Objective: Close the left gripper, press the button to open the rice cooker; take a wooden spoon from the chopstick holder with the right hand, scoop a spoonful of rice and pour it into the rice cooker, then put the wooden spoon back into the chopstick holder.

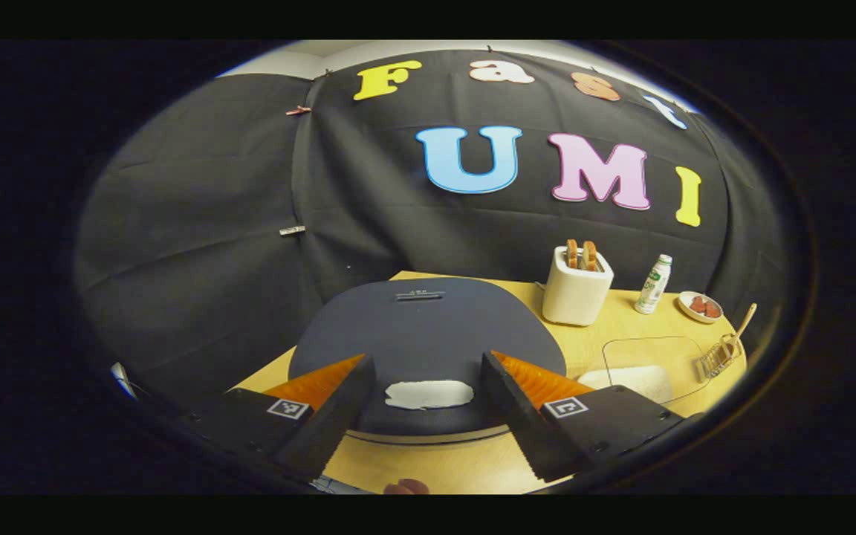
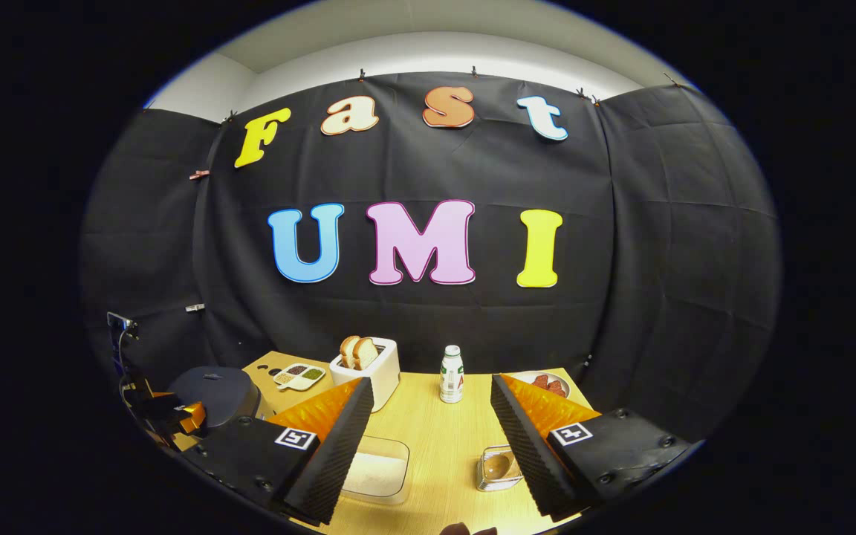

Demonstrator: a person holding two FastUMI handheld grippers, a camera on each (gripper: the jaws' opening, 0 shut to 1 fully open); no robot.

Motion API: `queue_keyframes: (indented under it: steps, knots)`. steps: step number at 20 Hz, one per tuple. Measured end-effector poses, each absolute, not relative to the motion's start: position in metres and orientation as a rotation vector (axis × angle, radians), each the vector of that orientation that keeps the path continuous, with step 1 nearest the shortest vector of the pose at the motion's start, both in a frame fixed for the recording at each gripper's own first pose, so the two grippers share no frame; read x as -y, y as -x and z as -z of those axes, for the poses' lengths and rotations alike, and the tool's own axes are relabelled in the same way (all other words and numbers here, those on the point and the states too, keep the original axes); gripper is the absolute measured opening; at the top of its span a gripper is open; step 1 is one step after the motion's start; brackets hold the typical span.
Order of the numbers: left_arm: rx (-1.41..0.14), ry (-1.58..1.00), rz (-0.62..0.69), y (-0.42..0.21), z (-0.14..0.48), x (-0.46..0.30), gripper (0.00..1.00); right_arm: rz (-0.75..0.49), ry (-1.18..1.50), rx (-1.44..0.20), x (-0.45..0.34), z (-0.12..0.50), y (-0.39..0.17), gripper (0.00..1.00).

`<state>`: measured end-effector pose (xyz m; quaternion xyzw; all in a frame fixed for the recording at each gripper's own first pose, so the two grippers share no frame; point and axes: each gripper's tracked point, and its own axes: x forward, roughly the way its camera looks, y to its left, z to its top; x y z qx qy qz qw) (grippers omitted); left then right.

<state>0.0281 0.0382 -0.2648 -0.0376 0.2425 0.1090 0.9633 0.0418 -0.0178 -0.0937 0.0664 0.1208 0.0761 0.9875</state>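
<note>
So the left gripper (image 1: 428, 394) is hovering right over the front of the rice cooker (image 1: 428, 334), fingers spread wide with nothing between them. The cooker's lid is down, and the pale button (image 1: 429, 394) on its front lip sits in the gap between the two fingers. The cooker stands near the left edge of the wooden surface (image 1: 621, 327), with a strip of bare wood in front of it.

In the right gripper view, the right gripper (image 2: 432, 427) is also wide open and empty, hanging above the middle of the surface. Just below its left finger is the clear container of rice (image 2: 376, 468), and beside the right finger sits the chopstick holder (image 2: 498, 468) with the wooden spoon (image 2: 497, 465) in it. In the left gripper view that spoon's handle pokes up near the far right edge.

Further back there's a toaster (image 2: 368, 371) with bread, a small bottle (image 2: 452, 374), a plate (image 2: 547, 384) and a divided dish (image 2: 299, 376). A decent open lane of wood runs between container and holder.
</note>
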Motion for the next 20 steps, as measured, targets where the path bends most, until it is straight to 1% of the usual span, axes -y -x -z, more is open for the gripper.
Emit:
queue_keyframes:
  steps: [3, 7, 11, 14, 19, 20]
  knots:
    - [-0.457, 0.111, -0.198, -0.035, 0.243, -0.037, 0.96, -0.139, -0.142, -0.245, 0.022, 0.094, -0.044, 0.98]
    - [-0.392, 0.074, -0.151, -0.049, 0.206, -0.024, 0.96, -0.124, -0.148, -0.235, 0.026, 0.09, -0.048, 0.98]
    - [-0.319, 0.034, -0.061, -0.057, 0.16, 0.008, 0.96, -0.106, -0.143, -0.22, 0.029, 0.084, -0.051, 0.98]
    - [-0.249, 0.054, 0.005, -0.059, 0.12, 0.037, 0.95, -0.087, -0.138, -0.218, 0.034, 0.084, -0.052, 0.98]
    - [-0.147, 0.046, 0.102, -0.06, 0.071, 0.075, 0.96, -0.069, -0.141, -0.209, 0.039, 0.08, -0.053, 0.98]
    - [-0.129, 0.047, 0.12, -0.059, 0.063, 0.083, 0.97, -0.066, -0.138, -0.203, 0.04, 0.078, -0.053, 0.98]
